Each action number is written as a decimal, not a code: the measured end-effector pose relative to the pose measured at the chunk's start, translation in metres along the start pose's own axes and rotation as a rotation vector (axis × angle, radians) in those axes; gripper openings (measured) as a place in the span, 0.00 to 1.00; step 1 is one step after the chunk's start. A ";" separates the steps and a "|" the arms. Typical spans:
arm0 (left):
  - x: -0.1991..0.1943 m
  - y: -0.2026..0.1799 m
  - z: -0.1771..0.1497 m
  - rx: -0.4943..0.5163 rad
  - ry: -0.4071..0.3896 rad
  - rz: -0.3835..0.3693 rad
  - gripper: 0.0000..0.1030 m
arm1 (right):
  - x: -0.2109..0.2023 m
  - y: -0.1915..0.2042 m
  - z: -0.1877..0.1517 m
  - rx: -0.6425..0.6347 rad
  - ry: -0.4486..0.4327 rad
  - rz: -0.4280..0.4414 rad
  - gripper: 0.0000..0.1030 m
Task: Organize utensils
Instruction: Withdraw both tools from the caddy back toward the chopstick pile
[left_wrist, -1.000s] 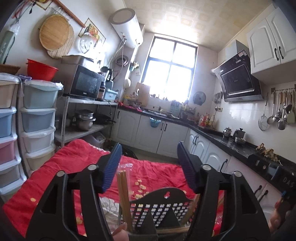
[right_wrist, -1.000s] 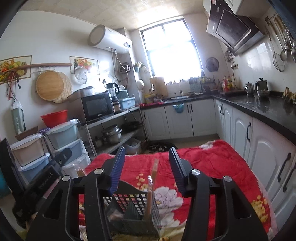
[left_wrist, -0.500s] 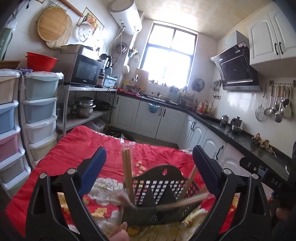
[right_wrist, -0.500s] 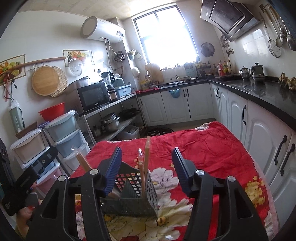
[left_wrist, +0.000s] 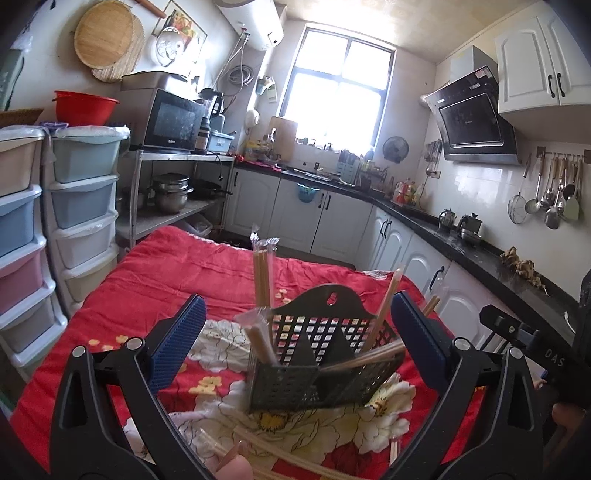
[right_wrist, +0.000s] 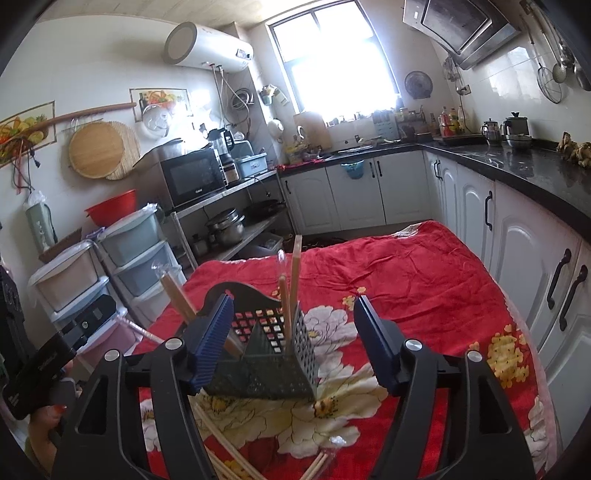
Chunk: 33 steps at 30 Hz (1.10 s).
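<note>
A dark perforated utensil basket (left_wrist: 317, 362) stands on the red flowered cloth, with wrapped wooden chopstick pairs (left_wrist: 263, 273) upright and leaning in it. It also shows in the right wrist view (right_wrist: 269, 354) with chopsticks (right_wrist: 291, 284) standing in it. My left gripper (left_wrist: 295, 343) is open and empty, just short of the basket. My right gripper (right_wrist: 291, 347) is open and empty, with the basket between its blue pads. More wrapped chopsticks (left_wrist: 280, 454) lie loose on the cloth near me, also in the right wrist view (right_wrist: 229, 443).
The red cloth (right_wrist: 406, 280) covers a table. Stacked plastic drawers (left_wrist: 85, 206) stand at the left, white cabinets (right_wrist: 517, 258) and a black counter at the right. The left gripper's body (right_wrist: 40, 362) shows at the left of the right wrist view.
Both grippers have drawn back from the basket and opened wider. A chopstick pack that was between the left jaws now stands in the basket.
</note>
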<state>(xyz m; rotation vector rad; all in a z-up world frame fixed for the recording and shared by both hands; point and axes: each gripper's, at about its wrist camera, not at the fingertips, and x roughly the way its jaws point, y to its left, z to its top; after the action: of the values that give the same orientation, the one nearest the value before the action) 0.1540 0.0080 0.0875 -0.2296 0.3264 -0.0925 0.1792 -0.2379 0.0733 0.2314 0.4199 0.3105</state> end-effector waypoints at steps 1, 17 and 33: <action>0.000 0.001 -0.002 -0.003 0.006 0.001 0.90 | -0.001 0.001 -0.001 -0.005 0.002 0.002 0.64; -0.011 0.015 -0.017 -0.027 0.048 0.022 0.90 | -0.007 0.010 -0.019 -0.043 0.050 0.014 0.65; -0.016 0.039 -0.038 -0.060 0.115 0.078 0.90 | -0.001 0.031 -0.045 -0.101 0.139 0.059 0.66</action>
<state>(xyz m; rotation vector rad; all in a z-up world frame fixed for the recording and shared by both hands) 0.1282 0.0399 0.0480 -0.2712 0.4522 -0.0184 0.1514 -0.2021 0.0429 0.1242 0.5341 0.4055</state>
